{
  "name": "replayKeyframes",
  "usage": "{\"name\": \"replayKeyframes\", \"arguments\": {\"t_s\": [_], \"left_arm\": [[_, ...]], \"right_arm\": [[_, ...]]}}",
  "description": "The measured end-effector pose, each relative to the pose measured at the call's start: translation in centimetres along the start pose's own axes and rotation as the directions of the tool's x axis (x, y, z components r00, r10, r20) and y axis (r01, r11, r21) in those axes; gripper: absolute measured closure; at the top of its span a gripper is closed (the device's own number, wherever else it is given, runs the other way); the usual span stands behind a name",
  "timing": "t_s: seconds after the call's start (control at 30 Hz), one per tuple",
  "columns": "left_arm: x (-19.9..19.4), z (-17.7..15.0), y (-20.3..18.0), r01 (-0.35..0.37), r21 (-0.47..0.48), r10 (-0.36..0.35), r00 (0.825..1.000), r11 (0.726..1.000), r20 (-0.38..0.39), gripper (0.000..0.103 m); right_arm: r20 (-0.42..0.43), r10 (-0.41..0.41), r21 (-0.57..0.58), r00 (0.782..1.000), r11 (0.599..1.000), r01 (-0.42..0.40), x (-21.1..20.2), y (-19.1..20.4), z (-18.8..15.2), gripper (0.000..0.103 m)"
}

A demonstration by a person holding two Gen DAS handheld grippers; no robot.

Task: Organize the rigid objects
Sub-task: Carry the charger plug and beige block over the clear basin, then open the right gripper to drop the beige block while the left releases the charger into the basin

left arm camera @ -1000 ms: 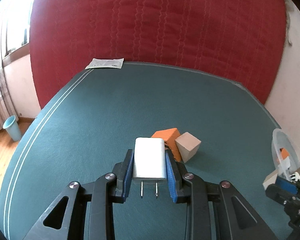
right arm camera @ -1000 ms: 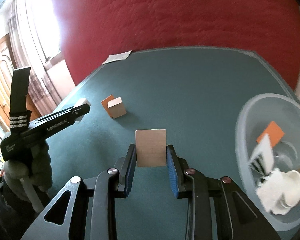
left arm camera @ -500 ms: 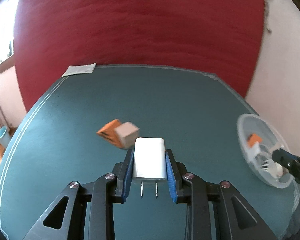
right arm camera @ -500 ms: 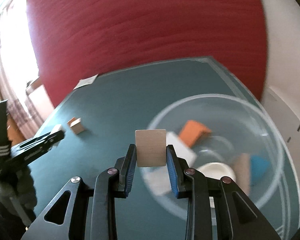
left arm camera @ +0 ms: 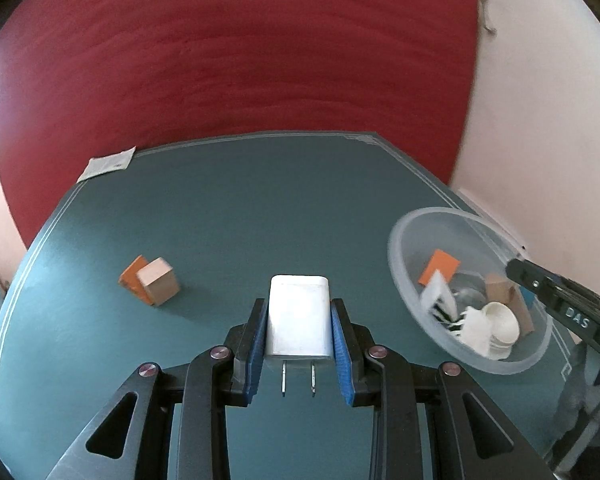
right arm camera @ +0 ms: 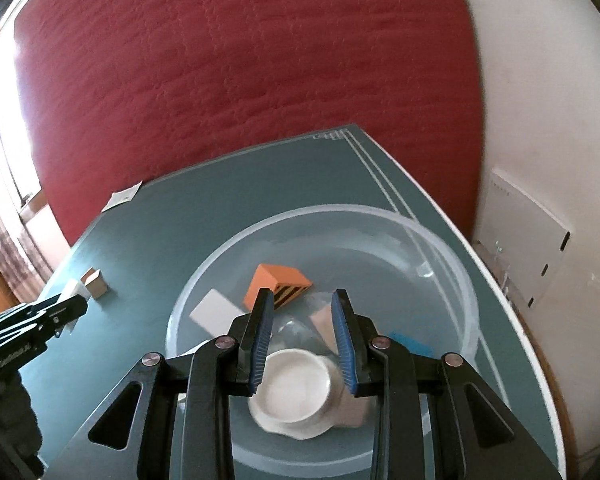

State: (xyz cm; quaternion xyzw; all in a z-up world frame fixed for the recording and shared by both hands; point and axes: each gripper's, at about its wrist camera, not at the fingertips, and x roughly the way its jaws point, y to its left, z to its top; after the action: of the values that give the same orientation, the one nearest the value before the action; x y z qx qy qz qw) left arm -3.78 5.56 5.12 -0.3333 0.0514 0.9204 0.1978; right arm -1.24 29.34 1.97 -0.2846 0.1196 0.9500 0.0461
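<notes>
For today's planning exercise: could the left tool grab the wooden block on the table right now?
Probably not: left tool is shut on the charger, though the block lies unobstructed.

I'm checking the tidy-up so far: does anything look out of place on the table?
Yes. An orange block and a wooden block sit loose on the table, touching, far from the bowl holding the other pieces. A paper slip lies at the far edge.
</notes>
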Motion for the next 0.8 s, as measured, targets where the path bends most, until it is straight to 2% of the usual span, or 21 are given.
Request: {"name": "replayKeyframes", "arguments": {"t_s": [0.23, 0.33, 0.8], "left_arm": [[0.0, 0.4, -3.4, 0.015, 0.052, -0.015, 1.000, 0.999, -0.002, 0.071], [0.5, 0.5, -4.7, 0.024, 0.071, -0.023, 1.000, 0.997, -0.010, 0.071], [1.2, 1.1, -8.8, 0.055, 0.163, -0.055, 0.998, 0.985, -0.010, 0.071]], "right_arm": [[0.038, -0.030, 0.007, 0.999, 1.000, 0.030, -0.1, -1.4, -0.4, 0.069], [0.033, -0.034, 0.032, 0.999, 0.999, 0.033, 0.1, -2.0, -0.6, 0.061], [0.037, -0.065, 0.089, 0.997, 0.994, 0.061, -0.4, -3.8, -0.7, 0.059]]}}
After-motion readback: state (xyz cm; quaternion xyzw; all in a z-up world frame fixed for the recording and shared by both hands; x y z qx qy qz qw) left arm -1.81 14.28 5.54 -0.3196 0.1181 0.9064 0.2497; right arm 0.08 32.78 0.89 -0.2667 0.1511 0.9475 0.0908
